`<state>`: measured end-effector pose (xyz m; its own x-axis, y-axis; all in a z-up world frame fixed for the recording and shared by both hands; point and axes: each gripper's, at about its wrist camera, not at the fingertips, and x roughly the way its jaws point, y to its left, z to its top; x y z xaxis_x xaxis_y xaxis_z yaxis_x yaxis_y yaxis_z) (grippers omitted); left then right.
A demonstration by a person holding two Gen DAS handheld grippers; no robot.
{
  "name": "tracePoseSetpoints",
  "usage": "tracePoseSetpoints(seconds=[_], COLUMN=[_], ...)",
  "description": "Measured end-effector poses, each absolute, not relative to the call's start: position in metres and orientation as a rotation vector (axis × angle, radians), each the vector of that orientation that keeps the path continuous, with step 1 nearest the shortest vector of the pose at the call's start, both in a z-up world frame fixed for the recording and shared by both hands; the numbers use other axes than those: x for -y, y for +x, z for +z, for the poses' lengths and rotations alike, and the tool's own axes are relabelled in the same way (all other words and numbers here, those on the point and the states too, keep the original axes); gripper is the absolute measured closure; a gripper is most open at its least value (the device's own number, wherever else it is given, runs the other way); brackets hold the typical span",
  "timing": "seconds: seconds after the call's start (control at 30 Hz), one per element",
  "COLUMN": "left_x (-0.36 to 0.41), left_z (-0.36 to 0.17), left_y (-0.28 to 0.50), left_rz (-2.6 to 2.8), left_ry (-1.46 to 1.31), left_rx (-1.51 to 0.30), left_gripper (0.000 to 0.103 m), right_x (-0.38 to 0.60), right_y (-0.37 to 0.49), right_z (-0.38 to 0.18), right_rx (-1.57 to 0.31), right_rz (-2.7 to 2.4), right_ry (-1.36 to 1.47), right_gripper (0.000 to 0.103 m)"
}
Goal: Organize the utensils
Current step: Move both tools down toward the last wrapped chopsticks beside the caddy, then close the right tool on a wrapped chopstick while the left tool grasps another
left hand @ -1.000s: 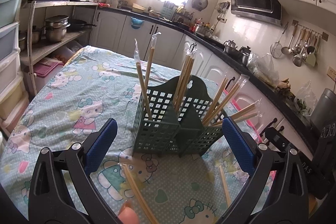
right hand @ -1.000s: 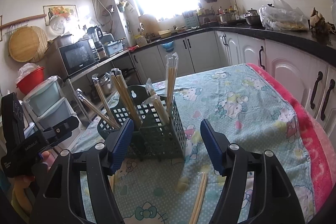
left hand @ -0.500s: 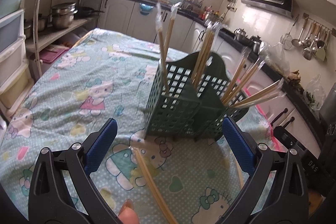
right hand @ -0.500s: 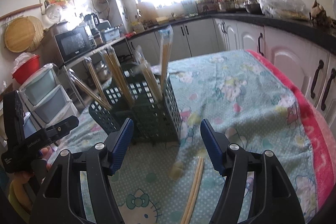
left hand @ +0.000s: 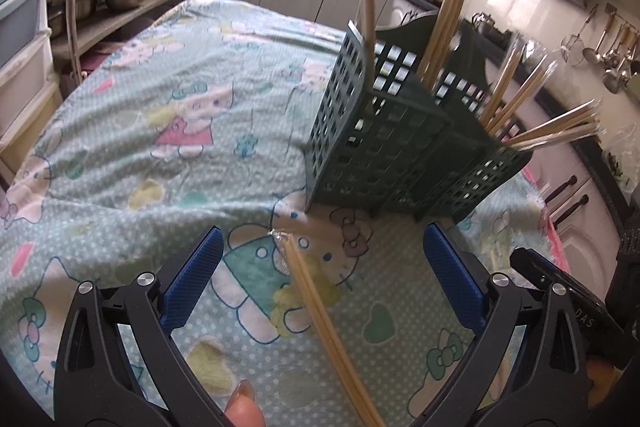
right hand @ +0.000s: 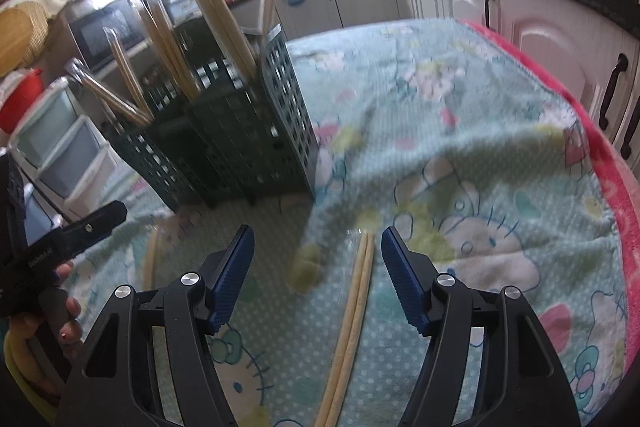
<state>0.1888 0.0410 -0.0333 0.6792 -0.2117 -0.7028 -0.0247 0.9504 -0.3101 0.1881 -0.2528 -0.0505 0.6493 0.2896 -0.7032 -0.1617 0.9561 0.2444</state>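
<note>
Reach step, pickup not yet made. Left tool (left hand: 318, 281) gaping, empty, over wrapped chopsticks (left hand: 320, 315) on desk (left hand: 120, 147) near front edge. Right tool (right hand: 318, 273) gaping above second pair (right hand: 354, 311). Basket (left hand: 400, 155) mid-desk, partly filled. Next: lower, straddle, pinch.

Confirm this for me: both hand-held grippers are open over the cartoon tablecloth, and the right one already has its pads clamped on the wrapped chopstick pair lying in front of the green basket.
Not clamped. The right wrist view shows the right hand-held gripper open, its pads clear of the wrapped chopstick pair lying flat on the tablecloth between them. The rest holds: the left hand-held gripper is open too, and the green basket stands just beyond.
</note>
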Motion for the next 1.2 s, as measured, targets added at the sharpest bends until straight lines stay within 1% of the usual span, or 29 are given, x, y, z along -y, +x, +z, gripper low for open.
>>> tracePoseSetpoints(seconds=[0.17,0.2,0.27,0.37,0.57,0.63,0.7,0.73,0.77,0.8,0.9,0.97,1.1,1.2], left_x=[-0.037,-0.036,-0.035,-0.035,-0.037,-0.037,-0.039,-0.04,-0.041,-0.042,-0.047,-0.053,-0.058,-0.058], left_z=[-0.043,-0.045,-0.05,-0.057,-0.067,-0.068,-0.069,-0.069,-0.069,-0.069,-0.069,-0.069,-0.066,-0.061], left_y=[0.192,0.193,0.195,0.197,0.203,0.204,0.205,0.205,0.206,0.206,0.207,0.208,0.208,0.205], left_rz=[-0.115,-0.111,-0.116,-0.111,-0.081,-0.061,-0.041,-0.033,-0.025,-0.019,-0.025,-0.03,-0.048,-0.078], left_ry=[-0.291,-0.282,-0.283,-0.281,-0.259,-0.244,-0.228,-0.223,-0.219,-0.216,-0.228,-0.253,-0.285,-0.311], left_rx=[-0.864,-0.871,-0.89,-0.919,-0.939,-0.939,-0.941,-0.941,-0.941,-0.941,-0.941,-0.943,-0.94,-0.929], left_gripper=[0.012,0.017,0.025,0.033,0.043,0.052,0.064,0.067,0.074,0.078,0.085,0.087,0.095,0.096], right_x=[0.251,0.25,0.25,0.251,0.252,0.251,0.252,0.253,0.254,0.254,0.258,0.26,0.266,0.266], right_y=[0.193,0.194,0.196,0.199,0.203,0.203,0.202,0.202,0.202,0.202,0.201,0.202,0.201,0.199], right_z=[-0.062,-0.064,-0.068,-0.073,-0.081,-0.083,-0.083,-0.083,-0.083,-0.083,-0.083,-0.082,-0.078,-0.07], right_rx=[-0.876,-0.883,-0.903,-0.927,-0.952,-0.952,-0.949,-0.949,-0.948,-0.948,-0.946,-0.944,-0.934,-0.911], right_rz=[0.241,0.238,0.23,0.221,0.2,0.186,0.178,0.175,0.172,0.17,0.168,0.171,0.185,0.194], right_ry=[0.148,0.144,0.138,0.138,0.127,0.105,0.093,0.089,0.087,0.087,0.106,0.117,0.155,0.161], right_gripper=[0.04,0.043,0.045,0.05,0.063,0.069,0.075,0.076,0.079,0.082,0.087,0.089,0.091,0.091])
